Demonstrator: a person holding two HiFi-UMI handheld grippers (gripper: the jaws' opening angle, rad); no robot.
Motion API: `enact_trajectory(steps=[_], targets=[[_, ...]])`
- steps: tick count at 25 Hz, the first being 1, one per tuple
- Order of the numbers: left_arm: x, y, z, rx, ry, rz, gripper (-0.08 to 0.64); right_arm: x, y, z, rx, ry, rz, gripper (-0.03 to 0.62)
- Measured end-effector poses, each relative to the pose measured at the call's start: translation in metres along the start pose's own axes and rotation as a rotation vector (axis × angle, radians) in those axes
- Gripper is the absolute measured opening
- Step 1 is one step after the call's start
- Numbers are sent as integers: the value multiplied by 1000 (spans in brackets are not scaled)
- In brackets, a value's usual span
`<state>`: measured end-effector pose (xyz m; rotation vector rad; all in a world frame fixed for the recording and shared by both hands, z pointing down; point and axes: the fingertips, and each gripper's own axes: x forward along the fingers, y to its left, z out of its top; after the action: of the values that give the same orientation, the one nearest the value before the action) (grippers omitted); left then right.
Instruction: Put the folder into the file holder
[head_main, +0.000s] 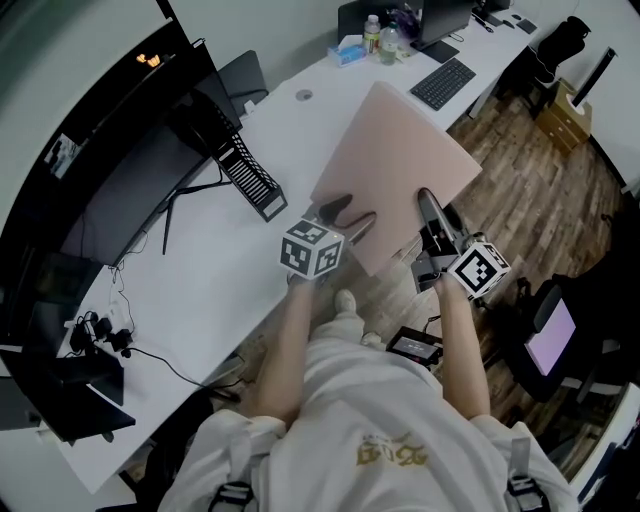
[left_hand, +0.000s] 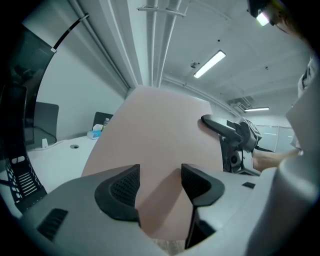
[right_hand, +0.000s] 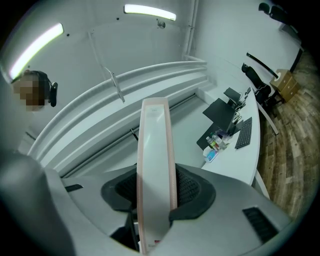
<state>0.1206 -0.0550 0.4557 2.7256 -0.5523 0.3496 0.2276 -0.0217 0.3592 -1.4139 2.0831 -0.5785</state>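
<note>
A large pink folder (head_main: 395, 160) hangs tilted in the air over the front edge of the white desk (head_main: 230, 270). My right gripper (head_main: 428, 212) is shut on the folder's near right edge; in the right gripper view the folder (right_hand: 156, 150) runs edge-on between both pads of that gripper (right_hand: 157, 192). My left gripper (head_main: 348, 220) is at the folder's near corner with jaws wide apart; in the left gripper view the folder's flat face (left_hand: 155, 130) fills the gap beyond this gripper (left_hand: 160, 175), pads not pressing it. The black file holder (head_main: 250, 175) stands on the desk to the left.
A dark monitor (head_main: 130, 190) stands behind the file holder. A keyboard (head_main: 443, 82) and bottles (head_main: 380, 38) lie at the desk's far end, cables (head_main: 100, 330) at its near left. Wood floor, office chairs and a cardboard box (head_main: 565, 115) are to the right.
</note>
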Motion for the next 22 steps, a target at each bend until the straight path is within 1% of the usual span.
enact_trajectory(steps=[7,13,17,20,22], targets=[[-23,-11,2,7,-30,8,279,-8,29,-3,-23,-3,39,170],[-42,-16,18,24,-67,13,279,-7,57,4,-60,-17,74,172],[-54,-3,29,25,-96,17,279,10,74,3,-100,-16,94,172],[-63,15,37,16,-116,17,279,31,86,-1,-130,-11,106,172],[-67,28,40,4,-115,17,278,45,91,-6,-145,-3,105,172]])
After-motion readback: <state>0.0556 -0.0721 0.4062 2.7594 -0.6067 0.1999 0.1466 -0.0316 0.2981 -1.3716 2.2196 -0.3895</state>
